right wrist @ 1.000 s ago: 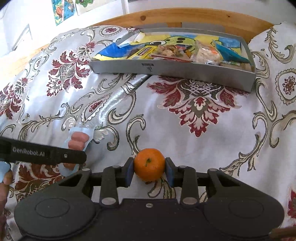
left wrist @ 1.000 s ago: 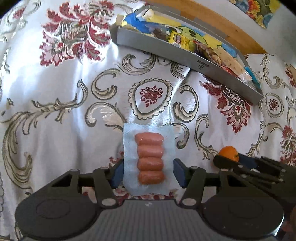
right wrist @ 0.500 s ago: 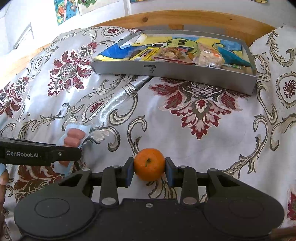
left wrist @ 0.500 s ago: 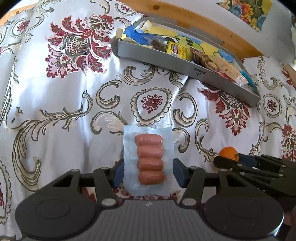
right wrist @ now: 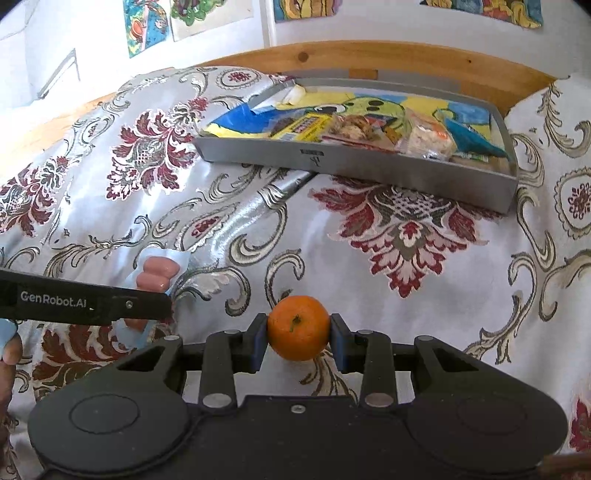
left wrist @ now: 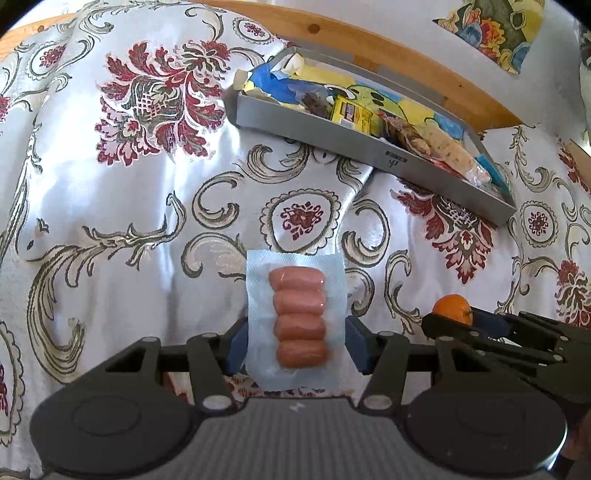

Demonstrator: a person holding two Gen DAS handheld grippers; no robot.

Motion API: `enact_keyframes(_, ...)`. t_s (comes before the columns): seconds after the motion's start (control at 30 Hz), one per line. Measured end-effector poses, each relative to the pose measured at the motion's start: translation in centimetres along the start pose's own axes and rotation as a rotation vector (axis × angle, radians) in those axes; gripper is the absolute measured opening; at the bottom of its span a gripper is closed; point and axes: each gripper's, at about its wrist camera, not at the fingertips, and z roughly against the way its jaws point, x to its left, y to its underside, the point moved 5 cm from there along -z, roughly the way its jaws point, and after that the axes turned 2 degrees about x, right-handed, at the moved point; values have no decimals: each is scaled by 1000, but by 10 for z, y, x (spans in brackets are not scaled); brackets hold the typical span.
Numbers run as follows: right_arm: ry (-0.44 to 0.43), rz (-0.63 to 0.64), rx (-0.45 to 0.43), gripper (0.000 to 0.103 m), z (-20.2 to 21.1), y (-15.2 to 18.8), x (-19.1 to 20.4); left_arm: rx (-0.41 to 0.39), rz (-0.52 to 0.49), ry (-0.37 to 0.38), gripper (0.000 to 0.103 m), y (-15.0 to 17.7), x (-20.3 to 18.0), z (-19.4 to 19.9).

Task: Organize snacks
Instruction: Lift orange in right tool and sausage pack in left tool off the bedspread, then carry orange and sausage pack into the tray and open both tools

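Both your claws are the same chunky matte black build: two big round discs on the body, angular linkage arms with silver screw heads, and blue pads on the fingers. Your left claw [left wrist: 295,341] has a ribbed grey middle panel and white "GenRobot.AI" lettering on its side, while your right claw [right wrist: 298,341] is plain black there.

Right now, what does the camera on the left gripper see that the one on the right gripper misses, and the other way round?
Only the left wrist view shows the whole sausage pack, all four sausages, clamped in the left gripper. Only the right wrist view shows the whole orange squeezed in the right gripper, plus more drawings on the wall. Both show the grey snack tray on the patterned cloth, and a partial glimpse of the other gripper's load.
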Motion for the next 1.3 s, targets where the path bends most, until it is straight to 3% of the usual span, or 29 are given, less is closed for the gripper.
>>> enact_keyframes(0.47, 53, 76, -126, 37, 11, -17, 5, -111, 0, 27, 59, -32, -15, 14)
enact_keyframes(0.77, 84, 95, -373, 37, 18, -74, 1, -250, -41, 12, 59, -103, -37, 15)
enact_keyframes(0.93, 93, 97, -450, 37, 0, -110, -4, -309, -51, -17, 59, -147, -44, 4)
enact_keyframes(1.13, 86, 95, -480, 37, -30, -136, -7, -294, -9, -77, 59, -185, -36, -26)
enact_keyframes(1.3, 77, 117, -473, 37, -52, -139, 0, -265, 37, -116, 59, -195, -25, -48)
